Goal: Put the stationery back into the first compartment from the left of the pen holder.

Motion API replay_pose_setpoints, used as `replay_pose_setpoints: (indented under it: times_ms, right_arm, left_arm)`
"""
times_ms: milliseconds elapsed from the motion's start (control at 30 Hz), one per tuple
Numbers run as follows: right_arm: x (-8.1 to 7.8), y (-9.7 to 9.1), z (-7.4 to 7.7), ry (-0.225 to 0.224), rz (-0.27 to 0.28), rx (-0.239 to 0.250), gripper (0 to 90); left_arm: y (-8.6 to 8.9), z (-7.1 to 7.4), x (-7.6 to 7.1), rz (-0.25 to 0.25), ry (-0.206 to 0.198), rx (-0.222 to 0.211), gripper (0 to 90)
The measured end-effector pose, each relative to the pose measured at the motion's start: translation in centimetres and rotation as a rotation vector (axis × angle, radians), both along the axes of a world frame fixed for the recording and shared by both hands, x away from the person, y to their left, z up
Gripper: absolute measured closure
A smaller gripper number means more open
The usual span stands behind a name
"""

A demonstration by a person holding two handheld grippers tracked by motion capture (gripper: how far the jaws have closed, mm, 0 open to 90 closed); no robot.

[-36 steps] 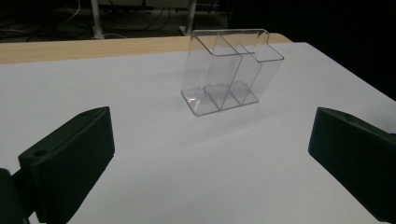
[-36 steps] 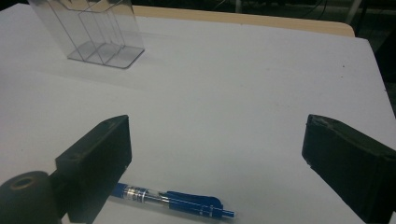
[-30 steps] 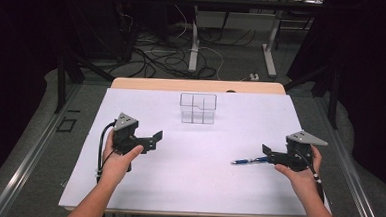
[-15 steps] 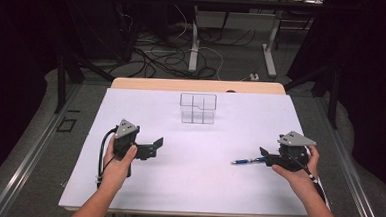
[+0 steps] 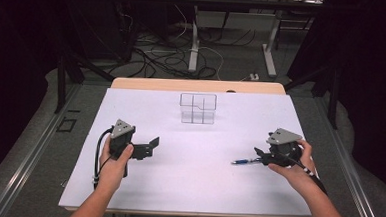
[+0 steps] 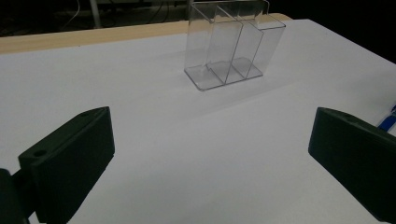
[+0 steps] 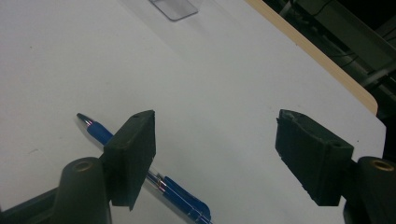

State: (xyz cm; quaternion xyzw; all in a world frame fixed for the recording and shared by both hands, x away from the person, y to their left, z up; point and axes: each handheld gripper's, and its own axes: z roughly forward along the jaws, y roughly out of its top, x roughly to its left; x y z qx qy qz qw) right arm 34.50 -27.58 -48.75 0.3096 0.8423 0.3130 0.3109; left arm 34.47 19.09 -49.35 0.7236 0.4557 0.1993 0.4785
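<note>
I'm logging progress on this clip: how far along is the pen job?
Early. Nothing is stowed: the clear organizer stands empty. In hand: the right tool sits over the blue pen, which lies on the white table, its jaws just closing but not yet pinching it. The left tool waits open. Gripping, lifting and placing remain.

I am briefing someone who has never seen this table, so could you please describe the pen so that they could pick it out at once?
Start from the white table top and go to its right side, where the person's right gripper is. The pen lies flat on the surface just beside that gripper. It is slim, with a blue body, unlike the clear divided box standing farther back.
</note>
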Motion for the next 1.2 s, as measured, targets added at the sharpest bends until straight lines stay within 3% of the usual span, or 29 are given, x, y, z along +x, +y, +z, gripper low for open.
replay_pose_setpoints:
  times_ms: [100, 233, 367, 433, 533, 767, 1200]
  right_arm:
    - [0.2, 0.6, 0.2, 0.004, 0.028, -0.061, 29.0]
    - [0.3, 1.6, 0.4, 0.008, 0.087, -0.206, 29.1]
    - [0.5, 2.6, 0.3, 0.018, 0.142, -0.269, 30.3]
    - [0.7, 3.0, 0.1, 0.019, 0.166, -0.275, 31.2]
    - [0.9, 3.4, 0.4, 0.036, 0.189, -0.346, 31.7]
    - [1.3, 4.0, 0.8, 0.04, 0.234, -0.389, 33.8]
    - [1.5, 5.4, 1.2, 0.067, 0.358, -0.423, 51.3]
  left_arm:
    - [0.2, -0.2, 0.1, 0.006, -0.008, 0.015, 0.2]
    - [0.3, -0.2, 0.1, 0.008, -0.003, 0.013, 0.2]
    - [0.3, -0.2, 0.1, 0.008, -0.006, 0.014, 0.2]
    - [0.4, -0.2, 0.1, 0.012, -0.011, 0.02, 0.2]
    - [0.6, -0.1, 0.1, 0.011, -0.007, 0.021, 0.2]
    - [0.7, -0.2, 0.2, 0.024, -0.005, 0.013, 0.2]
    - [0.8, -0.3, 0.3, 0.021, 0.004, 0.013, 0.2]
